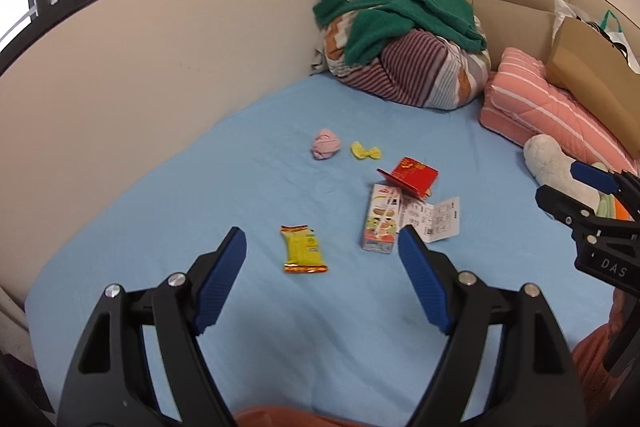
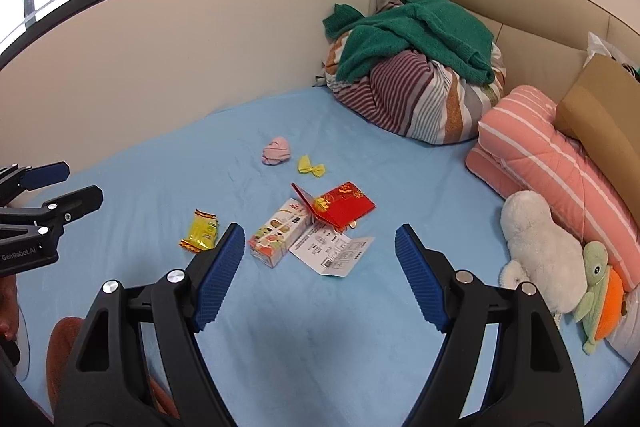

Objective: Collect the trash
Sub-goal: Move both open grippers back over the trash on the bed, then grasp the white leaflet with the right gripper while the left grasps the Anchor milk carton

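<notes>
Six bits of trash on the bed [image 1: 168, 187], none picked up yet. Both grippers spread wide, empty, hovering short of the pile.

Left gripper [image 1: 322, 247]: yellow wrapper [image 1: 303, 249] lies just ahead, between the finger lines, long axis roughly along the approach, so it's the nearest grab. Carton [image 1: 381, 218] sits by the right pad, angled away.

Right gripper [image 2: 320, 247]: carton [image 2: 280, 237] and leaflet [image 2: 332, 253] just ahead; red box [image 2: 344, 206] behind them, touching/overlapping. Pink wad [image 2: 276, 150] and yellow bow [image 2: 311, 165] further back, apart from the rest.

Judgement: left takes wrapper, right takes leaflet/carton. No bin or bag for trash identifiable.
</notes>
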